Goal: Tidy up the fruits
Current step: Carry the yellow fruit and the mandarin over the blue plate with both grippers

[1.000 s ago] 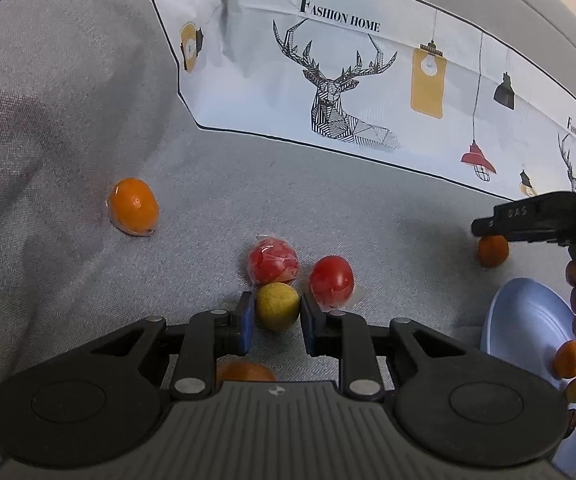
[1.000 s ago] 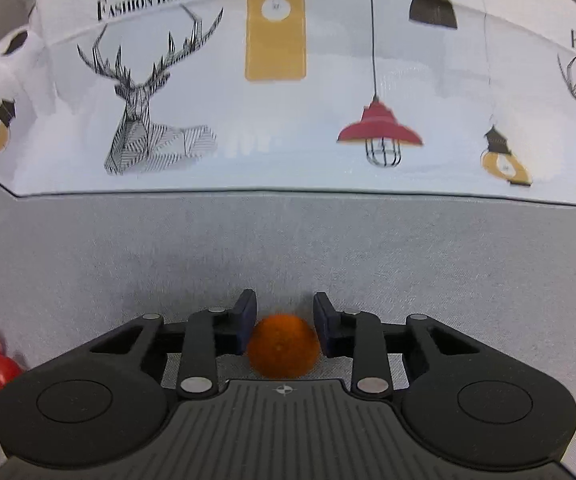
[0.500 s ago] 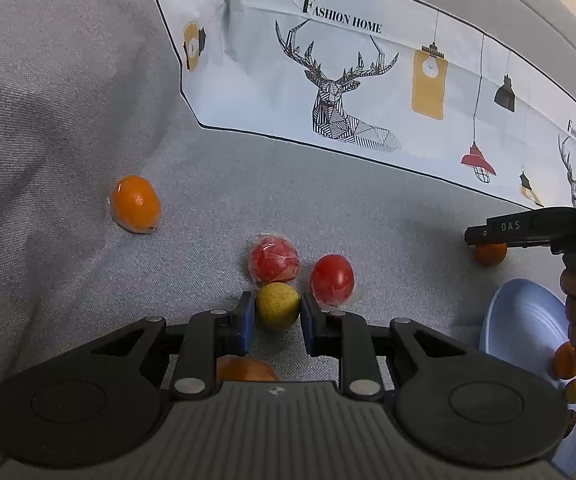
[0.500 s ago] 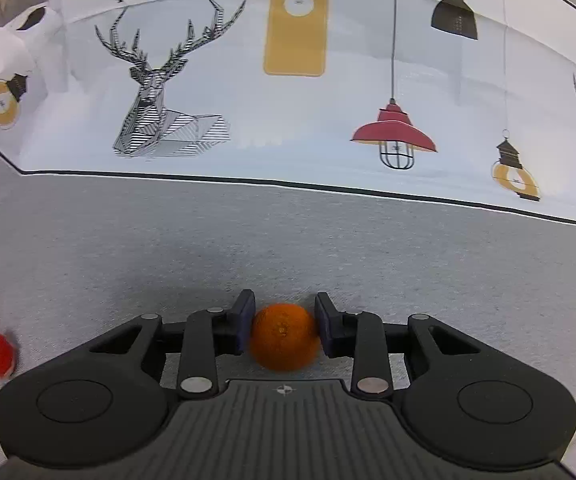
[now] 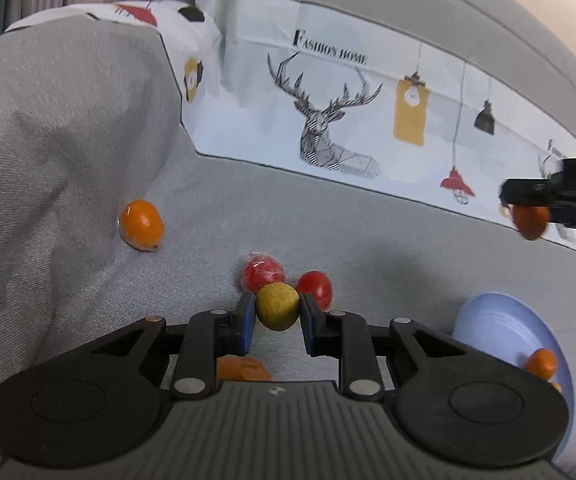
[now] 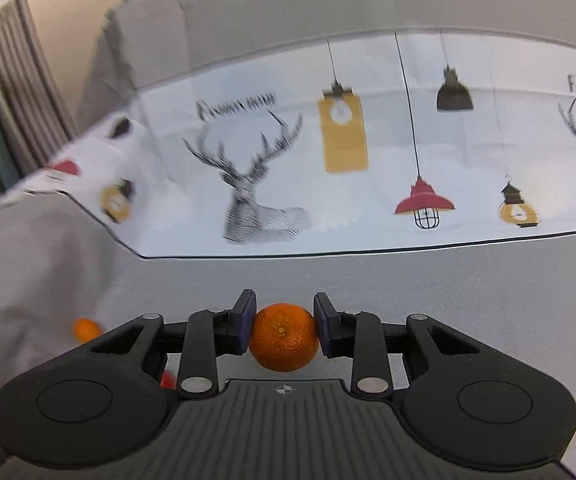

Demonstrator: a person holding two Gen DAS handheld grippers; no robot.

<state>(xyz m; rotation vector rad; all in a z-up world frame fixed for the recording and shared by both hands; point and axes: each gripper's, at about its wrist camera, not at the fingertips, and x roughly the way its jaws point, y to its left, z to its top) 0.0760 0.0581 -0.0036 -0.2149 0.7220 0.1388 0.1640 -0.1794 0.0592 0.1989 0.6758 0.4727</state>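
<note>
step: carrying fruit to blue plate (image 5: 484,320) | left tool (image 5: 278,312) clamped on yellow fruit (image 5: 277,306) | right tool (image 6: 284,330) clamped on orange (image 6: 284,342) | next: lower over plate, release

Four orange fruits (image 5: 142,225), two red fruits (image 5: 262,274), one yellow fruit (image 5: 277,307), one blue plate (image 5: 492,320).

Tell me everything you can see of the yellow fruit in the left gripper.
The yellow fruit is small, round, dull mustard yellow with a matte, finely speckled skin. It sits clamped between the blue pads of the left gripper, one pad on each side. Two red fruits lie on the grey fabric just behind it.
</note>
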